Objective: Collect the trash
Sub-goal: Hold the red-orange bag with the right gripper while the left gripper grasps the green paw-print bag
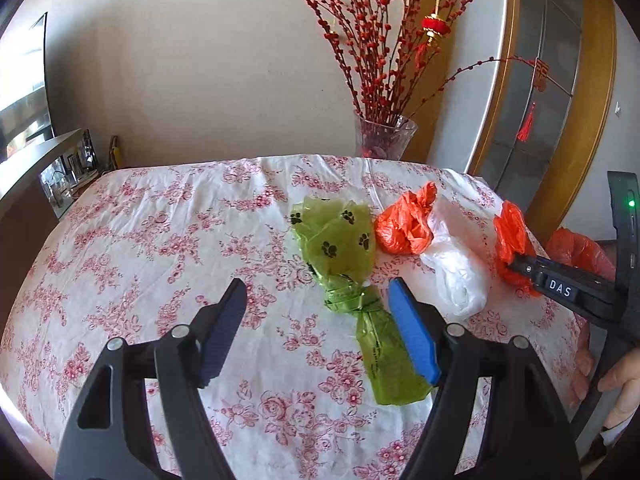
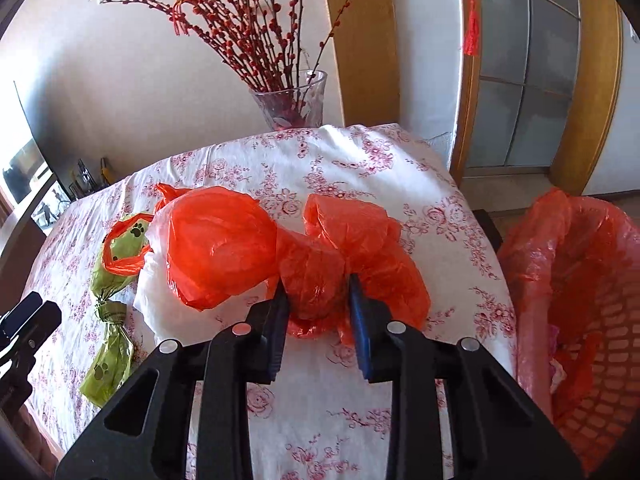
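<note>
Orange bag (image 2: 316,276) pinched between right tongs (image 2: 318,304); green bag (image 1: 352,276) between wide-open left tongs (image 1: 316,312).

Black left tool (image 1: 316,322) with blue pads, silver screws; right tool (image 2: 320,312) alike.

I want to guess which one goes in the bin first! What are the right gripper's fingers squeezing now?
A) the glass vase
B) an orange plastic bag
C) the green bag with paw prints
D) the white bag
B: in the right wrist view, the right gripper has its fingers pressed on both sides of a crumpled orange plastic bag, while the green bag with paw prints lies untouched off to the side.
</note>
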`<move>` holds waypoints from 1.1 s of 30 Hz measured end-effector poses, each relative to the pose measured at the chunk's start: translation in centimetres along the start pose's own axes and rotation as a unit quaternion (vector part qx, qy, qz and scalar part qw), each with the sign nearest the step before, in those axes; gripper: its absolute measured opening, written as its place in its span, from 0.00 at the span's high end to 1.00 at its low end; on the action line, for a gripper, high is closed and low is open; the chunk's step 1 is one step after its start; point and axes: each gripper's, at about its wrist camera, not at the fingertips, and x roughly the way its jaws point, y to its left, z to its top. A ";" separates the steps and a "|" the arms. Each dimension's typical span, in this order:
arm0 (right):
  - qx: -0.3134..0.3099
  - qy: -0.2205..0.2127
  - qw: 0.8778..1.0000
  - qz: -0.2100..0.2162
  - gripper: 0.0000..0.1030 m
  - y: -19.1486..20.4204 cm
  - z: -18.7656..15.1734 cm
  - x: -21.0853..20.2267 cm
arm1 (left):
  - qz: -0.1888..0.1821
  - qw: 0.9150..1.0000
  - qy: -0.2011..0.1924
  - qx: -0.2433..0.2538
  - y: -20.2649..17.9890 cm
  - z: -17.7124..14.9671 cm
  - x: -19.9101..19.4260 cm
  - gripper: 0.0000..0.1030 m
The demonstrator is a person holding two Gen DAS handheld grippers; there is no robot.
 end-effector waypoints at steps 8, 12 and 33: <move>0.040 -0.008 0.999 -0.007 0.72 -3.1 -1.3 -2.4 | 0.002 0.998 0.067 0.020 -2.4 0.5 4.6 0.40; 0.042 -0.009 0.999 -0.008 0.72 -3.5 -2.0 -3.1 | 0.008 0.995 0.103 0.013 -2.8 0.0 6.6 0.60; 0.068 -0.080 0.994 -0.004 0.72 -5.8 -3.6 -11.2 | -0.035 0.999 -0.005 0.027 -3.7 1.8 -3.8 0.76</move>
